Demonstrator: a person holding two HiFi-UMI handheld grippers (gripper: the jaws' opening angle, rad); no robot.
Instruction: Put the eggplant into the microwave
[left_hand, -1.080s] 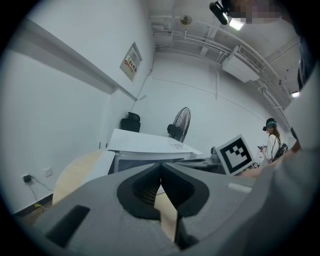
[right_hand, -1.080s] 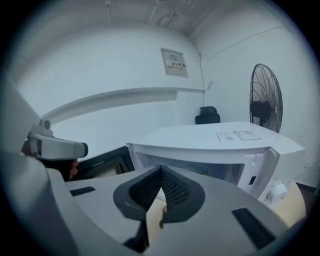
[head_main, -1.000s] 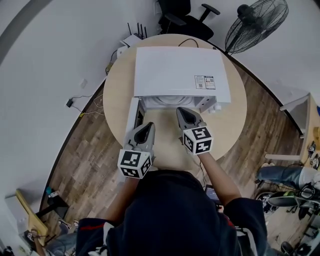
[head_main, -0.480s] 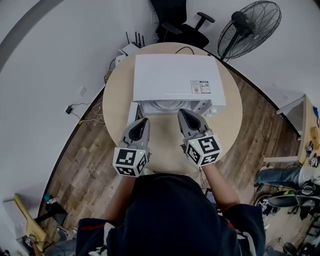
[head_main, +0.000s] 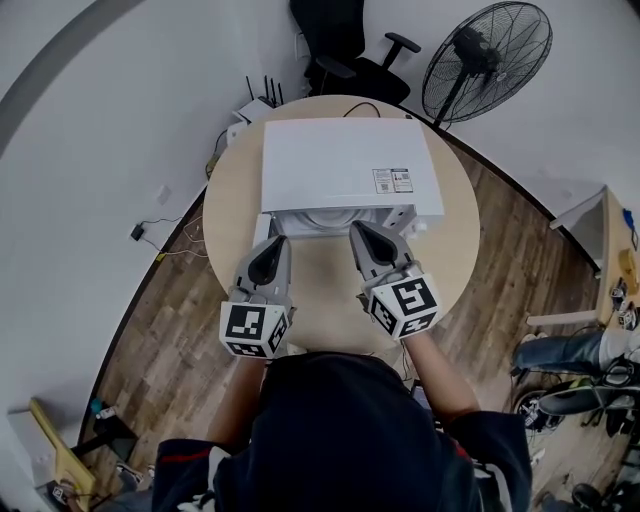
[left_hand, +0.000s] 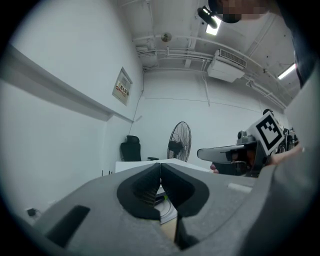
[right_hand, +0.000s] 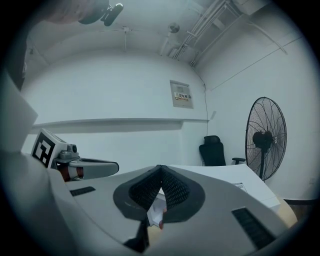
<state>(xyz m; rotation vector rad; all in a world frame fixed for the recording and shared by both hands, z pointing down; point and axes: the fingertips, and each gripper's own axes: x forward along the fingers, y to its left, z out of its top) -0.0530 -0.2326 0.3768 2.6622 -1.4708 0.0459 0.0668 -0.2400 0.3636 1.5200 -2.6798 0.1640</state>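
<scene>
A white microwave sits on the round wooden bench, with its door swung open at the near left. The person holds both tools just in front of the opening. The left gripper is by the door and the right gripper is beside it, each with its jaws together. Beyond the bench stand a fan, a black chair and a router.
</scene>
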